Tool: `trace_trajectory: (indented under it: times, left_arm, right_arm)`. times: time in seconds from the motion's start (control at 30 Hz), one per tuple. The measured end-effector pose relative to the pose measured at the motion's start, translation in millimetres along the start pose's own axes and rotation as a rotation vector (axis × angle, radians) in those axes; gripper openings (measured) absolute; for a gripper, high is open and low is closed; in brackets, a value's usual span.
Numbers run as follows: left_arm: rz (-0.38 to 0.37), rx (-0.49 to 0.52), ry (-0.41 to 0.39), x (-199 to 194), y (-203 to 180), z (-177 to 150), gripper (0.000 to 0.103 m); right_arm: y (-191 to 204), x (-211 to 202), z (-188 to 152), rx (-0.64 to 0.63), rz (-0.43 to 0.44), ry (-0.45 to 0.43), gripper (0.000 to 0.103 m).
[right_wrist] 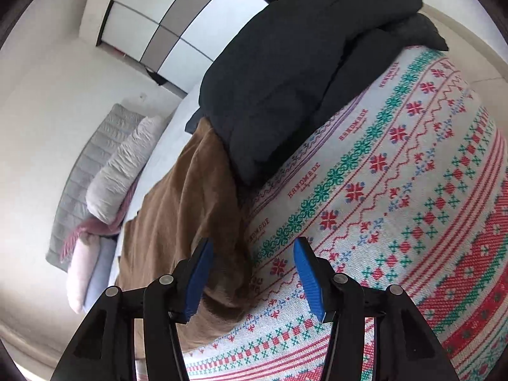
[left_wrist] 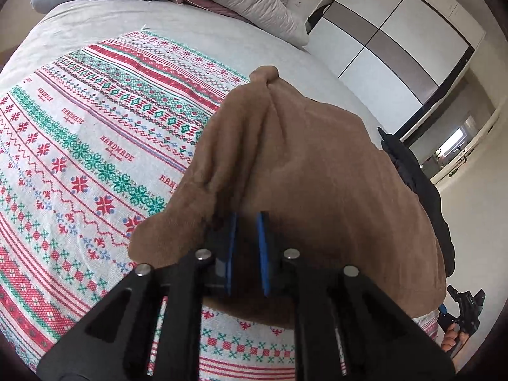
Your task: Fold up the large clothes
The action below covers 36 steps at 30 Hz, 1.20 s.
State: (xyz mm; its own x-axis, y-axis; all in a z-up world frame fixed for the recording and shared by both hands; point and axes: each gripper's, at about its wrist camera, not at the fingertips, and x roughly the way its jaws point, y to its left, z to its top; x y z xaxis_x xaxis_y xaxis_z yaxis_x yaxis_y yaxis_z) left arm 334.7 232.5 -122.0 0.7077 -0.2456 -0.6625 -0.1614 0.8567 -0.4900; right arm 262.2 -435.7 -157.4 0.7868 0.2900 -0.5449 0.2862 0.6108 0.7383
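Left tool (left_wrist: 248,222) grips brown garment (left_wrist: 304,165) — long axis running away.

Left tool (left_wrist: 247,219) w/ blue pads (left_wrist: 263,250) narrowly apart, brown garment (left_wrist: 301,165) bunched between and over tips. Patterned blanket (left_wrist: 89,146) on bed (left_wrist: 197,31) underneath. Pillows (left_wrist: 254,0) at far end. Dark clothing (left_wrist: 422,190) beyond the brown, right tool (left_wrist: 466,311) at lower right edge.

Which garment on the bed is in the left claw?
The brown garment: its edge sits between the left claw, unlike the black garment lying beside it.
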Motion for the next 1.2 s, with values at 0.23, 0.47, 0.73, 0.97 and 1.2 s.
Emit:
trace_trajectory:
  times: [0.23, 0.47, 0.73, 0.97, 1.2]
  left_arm:
    - [0.046, 0.049, -0.031, -20.1, -27.3, -4.5, 0.073]
    - [0.119, -0.140, 0.009, -31.2, 9.2, 2.2, 0.078]
    - [-0.005, -0.449, 0.158, -5.6, 48.8, -21.1, 0.078]
    - [-0.224, -0.553, 0.069, 7.3, 67.0, -28.3, 0.077]
    - [-0.403, -0.805, 0.058, 30.7, 87.0, -40.1, 0.025]
  right_arm:
    - [3.9, 18.8, -10.7, -0.009, 0.035, 0.104, 0.029]
    - [-1.6, -1.3, 3.0, -0.038, -0.222, 0.002, 0.013]
    - [87.4, -11.6, -28.3, -0.396, -0.259, -0.040, 0.062]
    - [48.2, 31.6, -40.7, -0.166, -0.169, 0.131, 0.072]
    - [16.1, 68.3, -22.5, 0.155, 0.166, 0.140, 0.036]
